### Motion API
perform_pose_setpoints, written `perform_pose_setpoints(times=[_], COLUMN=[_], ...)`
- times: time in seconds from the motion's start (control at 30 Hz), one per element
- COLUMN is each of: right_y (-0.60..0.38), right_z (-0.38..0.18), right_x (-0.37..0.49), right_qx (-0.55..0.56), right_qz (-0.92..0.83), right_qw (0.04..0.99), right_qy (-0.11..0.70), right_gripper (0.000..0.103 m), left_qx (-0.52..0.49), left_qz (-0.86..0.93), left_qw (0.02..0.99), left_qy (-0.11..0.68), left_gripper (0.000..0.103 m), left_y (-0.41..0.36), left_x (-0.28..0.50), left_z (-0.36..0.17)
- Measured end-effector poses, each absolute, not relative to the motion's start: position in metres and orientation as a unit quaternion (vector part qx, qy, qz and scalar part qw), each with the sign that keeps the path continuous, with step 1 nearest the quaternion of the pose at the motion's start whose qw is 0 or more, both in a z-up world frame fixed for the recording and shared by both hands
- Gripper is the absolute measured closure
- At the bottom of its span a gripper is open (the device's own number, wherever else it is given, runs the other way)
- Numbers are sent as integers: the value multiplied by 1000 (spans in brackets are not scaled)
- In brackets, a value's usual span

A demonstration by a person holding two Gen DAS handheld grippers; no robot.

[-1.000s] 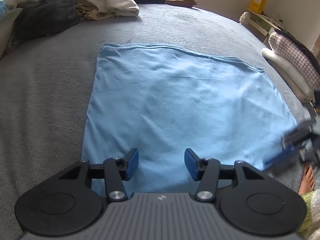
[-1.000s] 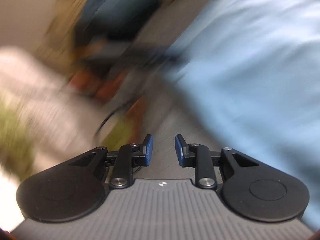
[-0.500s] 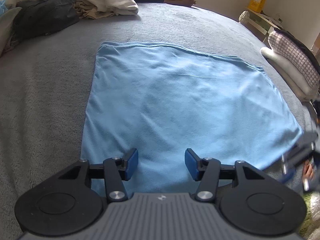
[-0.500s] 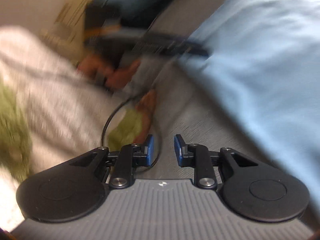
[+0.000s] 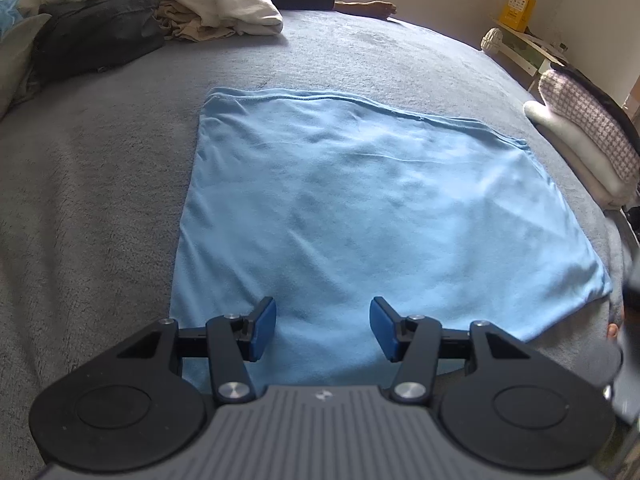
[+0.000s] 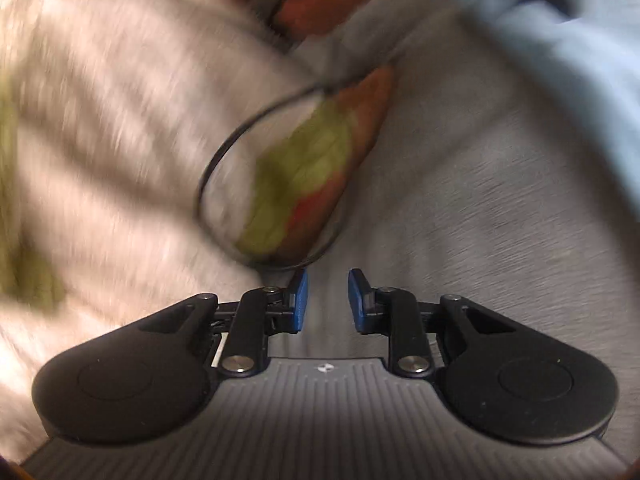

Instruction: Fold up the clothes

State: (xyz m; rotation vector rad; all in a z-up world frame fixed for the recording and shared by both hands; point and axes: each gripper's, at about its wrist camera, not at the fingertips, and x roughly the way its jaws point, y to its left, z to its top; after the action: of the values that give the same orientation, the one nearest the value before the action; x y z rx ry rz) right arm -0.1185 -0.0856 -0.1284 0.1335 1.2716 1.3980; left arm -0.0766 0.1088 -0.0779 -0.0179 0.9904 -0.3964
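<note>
Two tools, both spread and empty: the left tool [image 5: 322, 328] hovers over the near edge of the blue garment [image 5: 376, 216], flat on the bed [image 5: 88, 184]; right tool [image 6: 327, 300] beside it.

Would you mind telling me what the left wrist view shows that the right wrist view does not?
Only the left wrist view shows the whole light blue garment spread flat, the pile of unfolded clothes at the far end, a folded stack at the right edge, and the open left gripper above the garment's near hem.

Only the right wrist view, heavily blurred, shows the right gripper, open with nothing between its pads, a looping black cable and a foot.

Both show the grey blanket and some blue fabric.
</note>
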Motion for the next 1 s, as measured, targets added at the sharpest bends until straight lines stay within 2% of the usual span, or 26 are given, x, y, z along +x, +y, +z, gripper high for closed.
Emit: perform_pose_setpoints(times=[0.2,0.4,0.5,0.57,0.63,0.67,0.8,0.93,1.0], right_y=[-152,-152,-125,-107,-92,-91,-125,-150,-146], right_z=[-103,-108,-130,-138,-134,-130,-119,-108,-115], right_x=[-71,-74,-92,-113,-133,-135,-96,-74,-73], right_qx=[118,66,57,63,38,17,78,90,84], right_qz=[497,480,503,567,624,627,564,503,493], right_qw=[699,717,674,592,527,530,599,682,689], right_qy=[500,501,538,570,575,571,562,524,525], right_gripper=[81,81,81,81,82,81,79,79,79], left_qx=[-10,-11,-7,-4,-6,-9,-11,-11,-12], left_qz=[-191,-190,-191,-191,-189,-188,-190,-193,-193], left_qw=[862,861,861,861,861,861,861,861,860], left_qy=[469,471,472,471,472,473,472,471,472], left_gripper=[50,50,50,50,50,50,50,50,50], left_y=[109,108,106,107,108,109,108,107,107], left_x=[-77,-76,-77,-77,-77,-77,-76,-77,-77], left_z=[-77,-79,-79,-79,-79,-79,-79,-80,-81])
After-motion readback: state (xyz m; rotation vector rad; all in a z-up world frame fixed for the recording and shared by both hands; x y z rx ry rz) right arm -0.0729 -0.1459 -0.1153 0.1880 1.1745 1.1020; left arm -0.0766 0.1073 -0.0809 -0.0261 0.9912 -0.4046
